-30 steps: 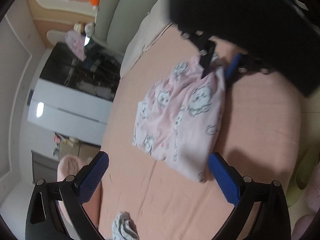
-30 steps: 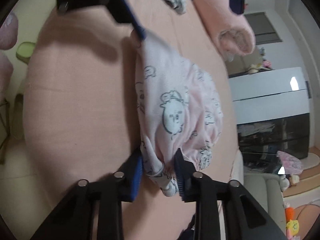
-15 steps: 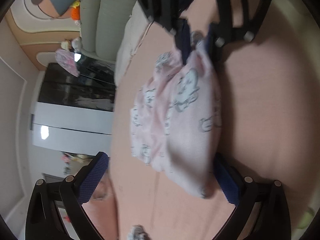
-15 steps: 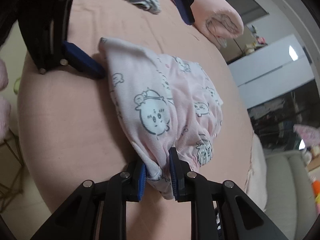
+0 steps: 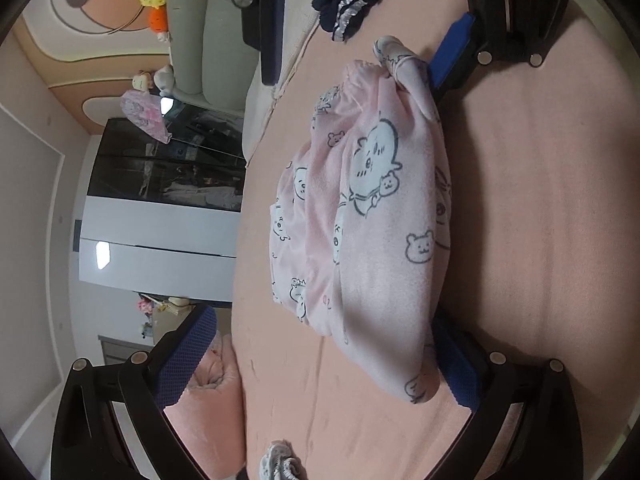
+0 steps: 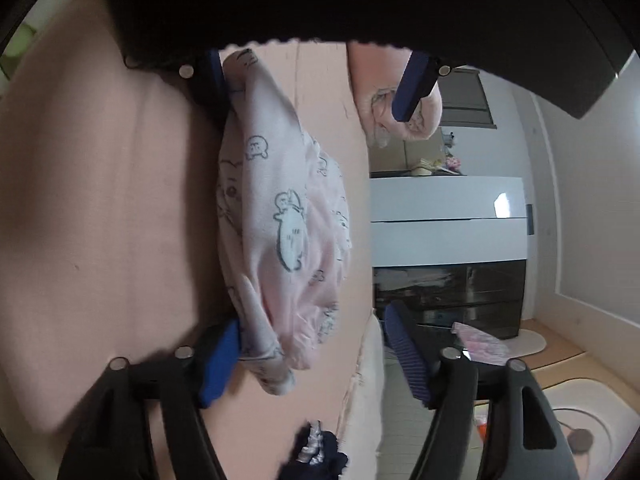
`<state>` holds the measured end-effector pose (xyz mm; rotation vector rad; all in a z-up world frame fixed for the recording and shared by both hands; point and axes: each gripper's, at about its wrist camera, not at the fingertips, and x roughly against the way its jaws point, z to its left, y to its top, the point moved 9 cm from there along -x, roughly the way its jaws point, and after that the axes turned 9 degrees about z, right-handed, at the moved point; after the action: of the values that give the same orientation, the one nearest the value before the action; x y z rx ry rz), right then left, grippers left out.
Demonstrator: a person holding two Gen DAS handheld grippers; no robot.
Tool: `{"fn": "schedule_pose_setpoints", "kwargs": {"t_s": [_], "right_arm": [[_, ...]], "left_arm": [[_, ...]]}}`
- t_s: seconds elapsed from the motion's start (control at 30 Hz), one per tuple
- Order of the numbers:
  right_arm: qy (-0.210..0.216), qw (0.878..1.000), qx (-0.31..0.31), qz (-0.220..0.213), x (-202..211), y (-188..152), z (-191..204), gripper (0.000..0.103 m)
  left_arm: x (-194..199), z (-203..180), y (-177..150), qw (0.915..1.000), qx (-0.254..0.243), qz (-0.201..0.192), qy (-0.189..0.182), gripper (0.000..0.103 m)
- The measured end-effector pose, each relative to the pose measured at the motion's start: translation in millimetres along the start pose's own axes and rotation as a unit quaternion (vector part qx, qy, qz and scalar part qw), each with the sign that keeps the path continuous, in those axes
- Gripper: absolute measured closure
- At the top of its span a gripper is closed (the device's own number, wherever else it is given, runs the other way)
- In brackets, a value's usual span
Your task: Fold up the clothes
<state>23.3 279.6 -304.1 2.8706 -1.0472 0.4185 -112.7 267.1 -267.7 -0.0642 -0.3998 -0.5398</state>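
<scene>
No text, label, brand, number or sign can be read in either view. The pink garment (image 5: 384, 216) between the grippers bears only cartoon animal drawings, no letters. The small marks beside some of the figures are too blurred to read.

Our left gripper (image 5: 320, 360) sits at the bottom of its own view, its blue-padded jaws spread wide. Our right gripper (image 6: 316, 356) fills the lower part of its own view, and its jaws have just been opening; they now stand wide apart. Each gripper shows across the top of the other's frame, facing it.
</scene>
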Motion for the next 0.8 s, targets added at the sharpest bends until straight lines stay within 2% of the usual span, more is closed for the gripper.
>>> {"fn": "schedule_pose_setpoints", "kwargs": {"t_s": [0.1, 0.13, 0.2, 0.23, 0.27, 0.3, 0.33, 0.37, 0.4, 0.47, 0.67, 0.8], "right_arm": [[0.003, 1.000, 0.004, -0.010, 1.1, 0.8, 1.6, 0.033], [0.000, 1.000, 0.006, -0.014, 1.0, 1.8, 1.9, 0.033], [-0.007, 1.000, 0.012, -0.020, 0.6, 4.1, 2.5, 0.033], [-0.010, 1.000, 0.014, -0.023, 0.4, 5.3, 2.7, 0.033], [-0.006, 0.999, 0.022, -0.027, 0.2, 5.5, 7.3, 0.039], [0.001, 0.999, 0.031, -0.031, 0.0, 5.5, 13.2, 0.051], [0.008, 0.999, 0.040, -0.035, -0.1, 5.4, 19.0, 0.059], [0.021, 0.998, 0.046, -0.040, -0.2, 5.3, 26.7, 0.076], [0.037, 0.997, 0.050, -0.045, -0.2, 5.1, 34.9, 0.091], [0.044, 0.997, 0.041, -0.048, -2.4, 5.1, 37.5, 0.092], [0.074, 0.994, 0.063, -0.050, -4.9, 7.1, 34.9, 0.092], [0.103, 0.991, 0.073, -0.039, -6.2, 3.6, 24.9, 0.091]], "left_arm": [[0.6, -4.0, 0.0, 1.0000, -0.005, 0.002, -0.004, 0.003], [1.3, -5.9, -0.8, 1.0000, -0.004, 0.004, -0.008, 0.008], [3.3, -15.3, -3.8, 0.9995, -0.006, 0.011, -0.029, 0.029], [5.1, -22.1, -5.2, 0.9991, -0.008, 0.013, -0.041, 0.052], [8.8, -32.5, -5.3, 0.9992, -0.020, 0.007, -0.034, 0.078], [12.4, -43.0, -5.4, 0.9991, -0.032, 0.001, -0.027, 0.090], [16.0, -53.0, -5.4, 0.9989, -0.043, -0.004, -0.019, 0.099], [17.5, -52.5, -4.3, 0.9992, -0.039, -0.010, -0.007, 0.099], [17.1, -50.5, -4.3, 0.9991, -0.036, -0.007, -0.020, 0.098], [14.5, -50.4, -4.0, 0.9985, -0.036, -0.004, -0.042, 0.099], [14.9, -45.4, -3.5, 0.9973, -0.041, -0.003, -0.061, 0.098], [13.0, -30.0, -2.3, 0.9939, -0.027, 0.018, -0.106, 0.093]]}}
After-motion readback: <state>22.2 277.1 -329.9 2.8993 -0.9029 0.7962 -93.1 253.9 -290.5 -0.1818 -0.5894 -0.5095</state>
